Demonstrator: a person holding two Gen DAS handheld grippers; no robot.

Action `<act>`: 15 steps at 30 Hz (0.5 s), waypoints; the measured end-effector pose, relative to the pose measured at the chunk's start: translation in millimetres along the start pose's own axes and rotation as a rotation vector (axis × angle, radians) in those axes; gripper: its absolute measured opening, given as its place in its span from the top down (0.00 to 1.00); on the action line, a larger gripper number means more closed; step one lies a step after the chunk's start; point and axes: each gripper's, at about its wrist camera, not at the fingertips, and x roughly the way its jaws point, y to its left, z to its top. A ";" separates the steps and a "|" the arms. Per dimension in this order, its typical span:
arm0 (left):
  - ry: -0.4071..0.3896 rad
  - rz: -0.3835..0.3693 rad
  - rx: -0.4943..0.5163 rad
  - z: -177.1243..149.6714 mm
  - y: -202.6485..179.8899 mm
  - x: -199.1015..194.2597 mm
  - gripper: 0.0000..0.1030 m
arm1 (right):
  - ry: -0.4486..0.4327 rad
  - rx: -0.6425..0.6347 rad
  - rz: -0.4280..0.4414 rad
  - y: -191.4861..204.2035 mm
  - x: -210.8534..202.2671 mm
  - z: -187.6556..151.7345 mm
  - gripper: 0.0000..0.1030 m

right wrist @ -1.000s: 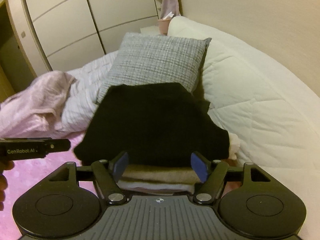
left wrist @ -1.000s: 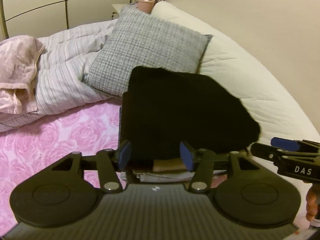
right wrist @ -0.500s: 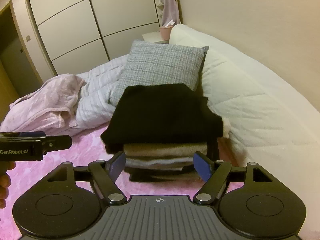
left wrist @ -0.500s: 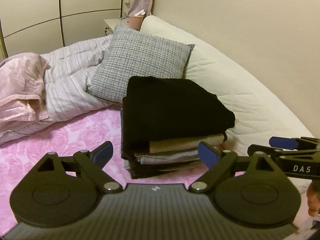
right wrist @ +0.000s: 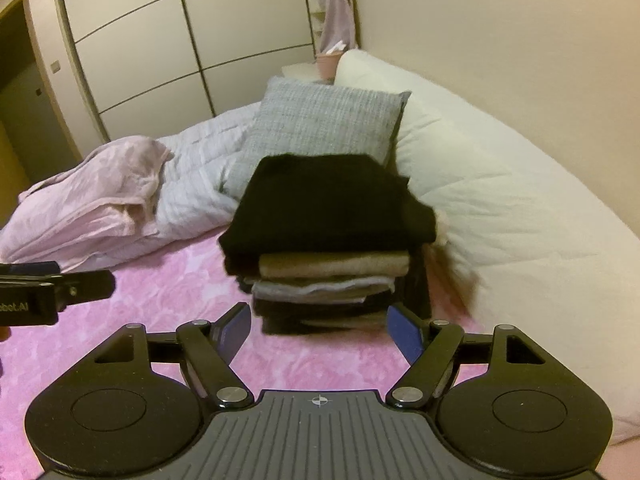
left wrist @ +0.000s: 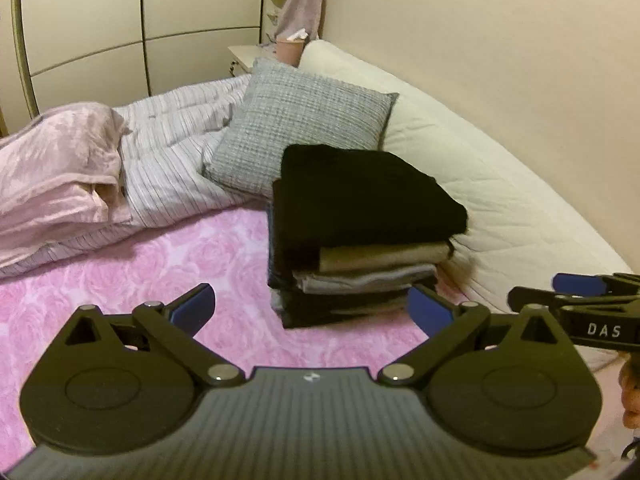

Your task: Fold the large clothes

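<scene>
Both grippers backed off the stack since 1 s ago. Left gripper (left wrist: 311, 310) jaws opening wide, nothing btwn; right gripper (right wrist: 320, 330) spread, empty. Folded black garment (left wrist: 360, 196) tops clothes stack (left wrist: 360, 276) on pink bedspread (left wrist: 160, 276), by grey pillow (left wrist: 304, 128).

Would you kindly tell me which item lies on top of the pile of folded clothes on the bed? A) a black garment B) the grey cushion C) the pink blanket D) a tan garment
A: the black garment tops the pile, with the tan garment directly beneath it.
</scene>
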 end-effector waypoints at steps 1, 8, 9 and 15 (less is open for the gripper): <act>0.015 -0.001 -0.002 -2.0 -0.9 -1.0 0.02 | 0.004 0.005 0.008 0.6 -2.2 -2.1 0.30; 0.049 -0.047 0.015 -16.6 -9.3 -4.5 0.02 | 0.031 0.023 0.005 5.9 -13.7 -16.0 0.30; 0.052 -0.053 0.018 -18.1 -10.5 -4.4 0.02 | 0.035 0.026 0.005 6.2 -14.7 -17.7 0.30; 0.060 -0.071 0.033 -22.9 -17.8 -2.1 0.02 | 0.047 0.045 -0.010 2.9 -19.5 -22.7 0.30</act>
